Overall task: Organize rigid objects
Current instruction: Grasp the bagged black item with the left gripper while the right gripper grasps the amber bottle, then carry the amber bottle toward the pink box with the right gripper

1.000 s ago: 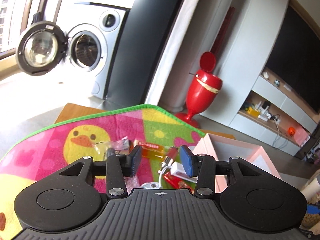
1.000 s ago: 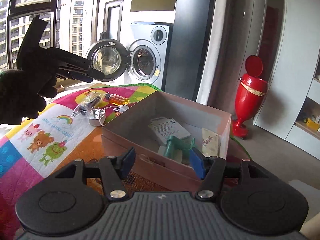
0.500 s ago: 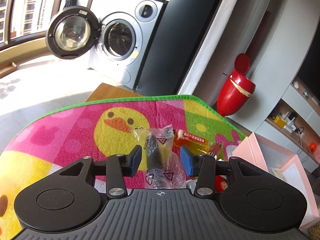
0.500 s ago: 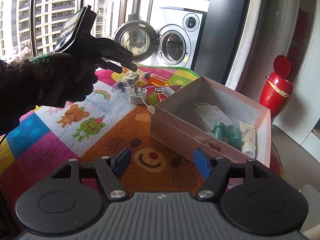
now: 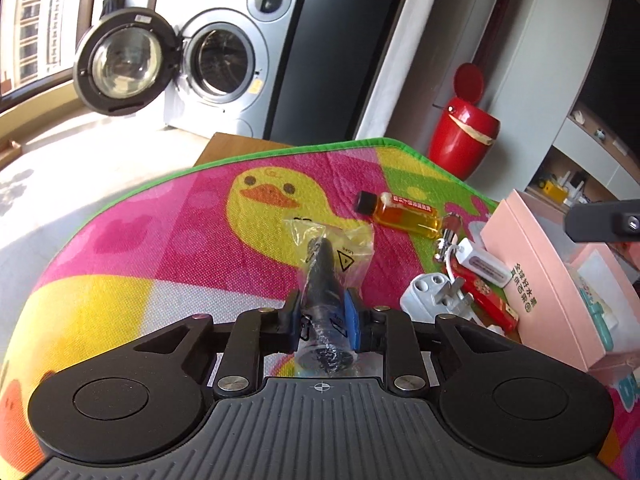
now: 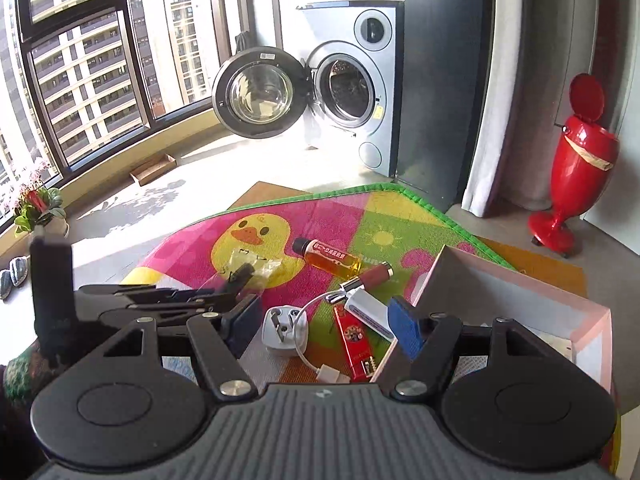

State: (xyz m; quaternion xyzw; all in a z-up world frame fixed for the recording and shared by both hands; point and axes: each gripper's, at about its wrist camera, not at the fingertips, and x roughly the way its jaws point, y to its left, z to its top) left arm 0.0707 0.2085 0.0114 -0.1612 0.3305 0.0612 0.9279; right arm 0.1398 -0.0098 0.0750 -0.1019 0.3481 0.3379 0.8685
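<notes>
Two hand-held grippers are working over the cartoon play mat (image 5: 132, 248) on the worktop. The left hand-held gripper (image 5: 323, 316) is closing its jaws on a dark cylindrical part sealed in a clear plastic bag (image 5: 326, 280), and the blue pads are already pressing against the wrapped body near its lower end. The right hand-held gripper (image 6: 324, 320) is hanging with its jaws standing wide and nothing between them, above the white plug adapter (image 6: 285, 330) and the red lighter (image 6: 356, 344).

Slipping is the chief risk here: the pads are bearing on slick film, not on the part itself, so the part may slide inside the bag or swing as it is being lifted. The loose upper end of the bag is trailing toward the small amber bottle (image 5: 404, 214) and could drag it along. The pink box (image 5: 536, 280), where things are likely being gathered, is standing just beside the clutter, so a swinging bag could catch its near wall.

The bagged part is looking black and rigid, possibly a small tool or fitting; the crinkled, glaring film is making it hard to say which. Warning triangles are showing on the bag.
</notes>
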